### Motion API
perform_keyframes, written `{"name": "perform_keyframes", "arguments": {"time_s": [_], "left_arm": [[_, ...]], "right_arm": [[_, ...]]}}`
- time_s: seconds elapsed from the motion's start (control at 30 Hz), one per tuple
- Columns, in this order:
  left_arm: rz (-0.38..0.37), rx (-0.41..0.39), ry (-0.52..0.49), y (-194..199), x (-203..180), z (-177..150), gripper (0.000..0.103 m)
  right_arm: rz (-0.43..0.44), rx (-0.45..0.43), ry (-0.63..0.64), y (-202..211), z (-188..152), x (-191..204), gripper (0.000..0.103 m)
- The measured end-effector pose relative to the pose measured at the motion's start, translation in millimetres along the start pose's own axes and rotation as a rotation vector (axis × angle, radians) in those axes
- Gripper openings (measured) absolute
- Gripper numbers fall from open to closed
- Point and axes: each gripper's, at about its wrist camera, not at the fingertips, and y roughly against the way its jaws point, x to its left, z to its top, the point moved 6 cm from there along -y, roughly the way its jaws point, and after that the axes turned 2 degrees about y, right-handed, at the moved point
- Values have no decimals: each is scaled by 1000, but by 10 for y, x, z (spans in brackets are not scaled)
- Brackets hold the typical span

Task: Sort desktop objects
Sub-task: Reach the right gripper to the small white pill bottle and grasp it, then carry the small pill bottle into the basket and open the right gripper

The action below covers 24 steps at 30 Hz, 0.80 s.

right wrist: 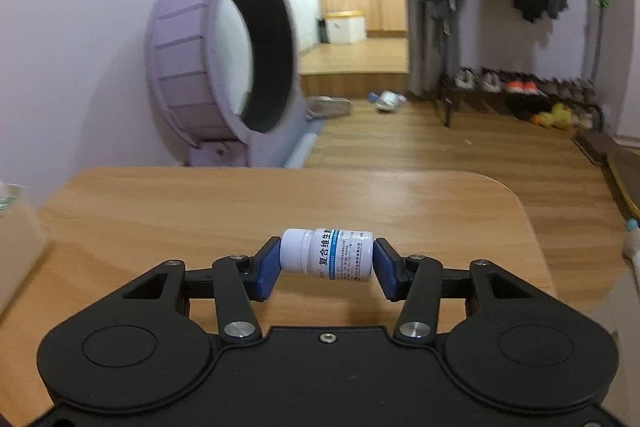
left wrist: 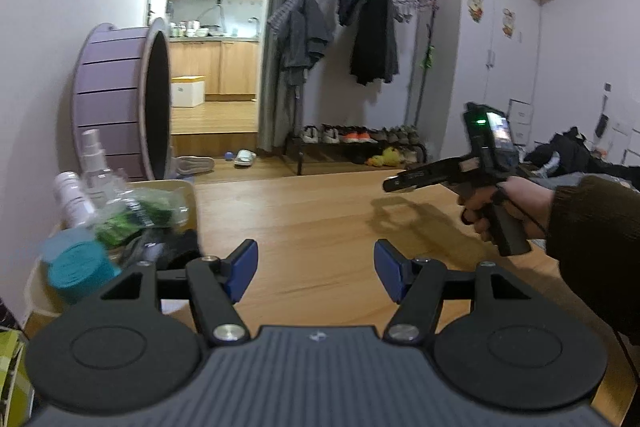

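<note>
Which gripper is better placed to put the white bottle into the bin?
Right. The right gripper already clamps the white bottle; the left gripper is open and empty beside the bin.

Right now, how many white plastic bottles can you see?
2. One white pill bottle with a blue-striped label lies sideways, clamped in the right gripper above the wooden table. Another white bottle stands in the cream bin; clutter there may hide more.

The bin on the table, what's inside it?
The bin holds a spray bottle, a white bottle, green packets and a teal roll. Anything underneath is hidden.
</note>
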Motion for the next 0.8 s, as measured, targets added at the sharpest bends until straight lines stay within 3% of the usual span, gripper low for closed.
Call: {"name": "perform_keyframes", "arguments": {"time_s": [0.2,0.33,0.47,0.63,0.8], "left_arm": [[95,-26,47,335,215,-102,63],[115,-25,142,525,372,-185,63],[149,-47,161,685,448,-210,64],[151,-60,184,743,491,-180,64],[150,-55,173,760,543,-212,64]], "right_arm": [[242,-67,73,443,103,845,48],[413,-79,129,655,163,1538,48],[533,-84,196,783,211,2130,48],[608,-58,231,717,238,2594,48],[607,-33,239,652,173,2812,50]]}}
